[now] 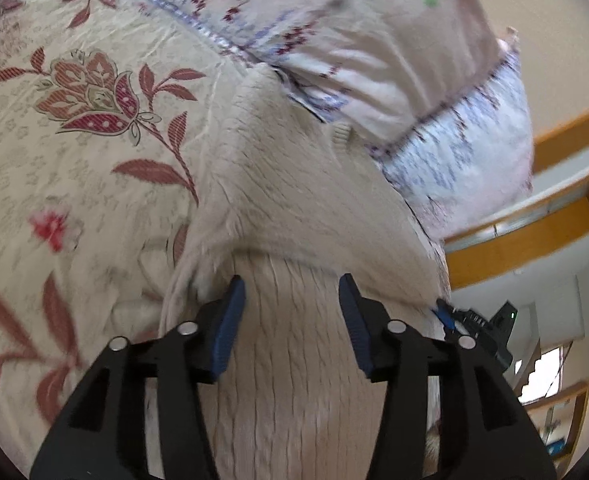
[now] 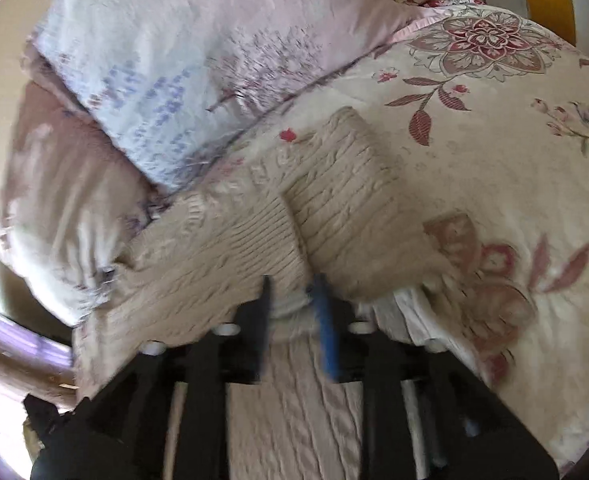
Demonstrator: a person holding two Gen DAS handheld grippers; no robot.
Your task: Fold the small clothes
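A beige cable-knit sweater [image 1: 294, 208] lies on a floral bedspread [image 1: 74, 160]. In the left wrist view my left gripper [image 1: 292, 304] has its blue-padded jaws spread wide, with knit fabric lying between and under them. In the right wrist view the sweater [image 2: 334, 208] is partly folded, one knit panel laid over another. My right gripper [image 2: 294, 300] has its jaws close together around a bunched edge of the sweater; the picture is blurred. The right gripper also shows at the left wrist view's lower right [image 1: 446, 316].
A pink and blue patterned pillow [image 1: 374, 60] lies against the sweater's far edge, also in the right wrist view [image 2: 194, 72]. An orange wooden bed frame [image 1: 534, 232] borders the bed. The bedspread [image 2: 494, 140] stretches to the right.
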